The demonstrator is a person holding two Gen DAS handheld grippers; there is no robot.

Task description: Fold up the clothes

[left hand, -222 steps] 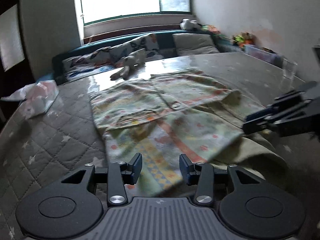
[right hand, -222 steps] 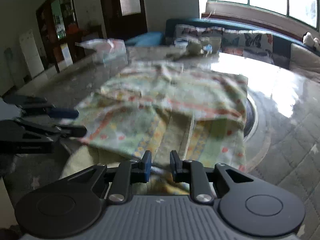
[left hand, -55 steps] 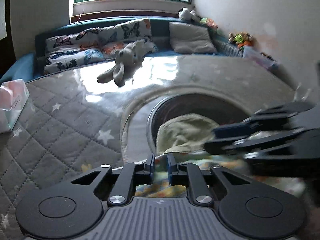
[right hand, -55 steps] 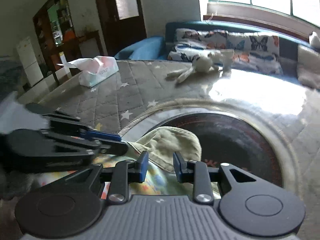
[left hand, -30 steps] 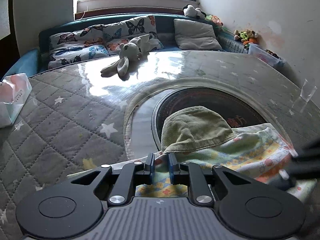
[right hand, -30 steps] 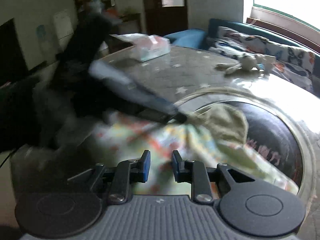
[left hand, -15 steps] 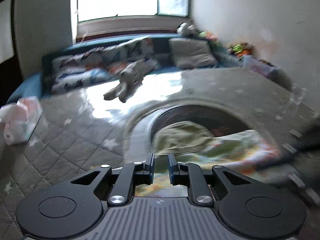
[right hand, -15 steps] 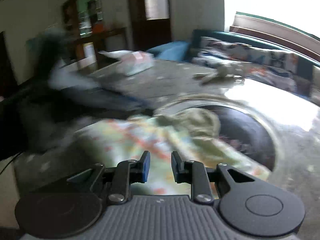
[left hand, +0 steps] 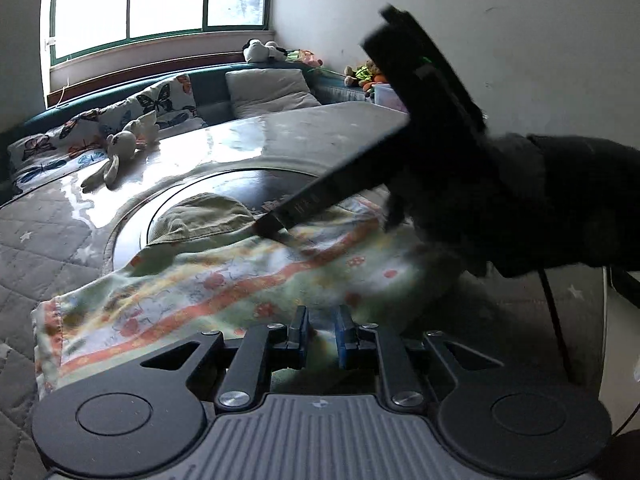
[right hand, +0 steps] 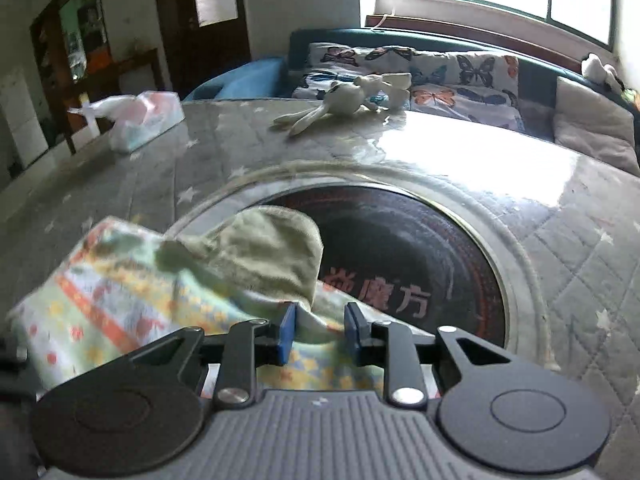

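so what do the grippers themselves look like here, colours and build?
Both match: the left gripper and right gripper have matte black linkage arms with silver screws, blue finger pads, two round black discs and a ribbed grey body. Seen side-on, the right one is a black block on a dark-gloved hand, with thin black cables.

I see soft printed cloth in the shirt (left hand: 224, 280), with a ribbed, matt olive collar (right hand: 272, 256). The table's (right hand: 460, 156) clear cover shines glossy over quilted grey fabric. My grippers' fingers (right hand: 287, 332) look like matt black plastic with blue pads.
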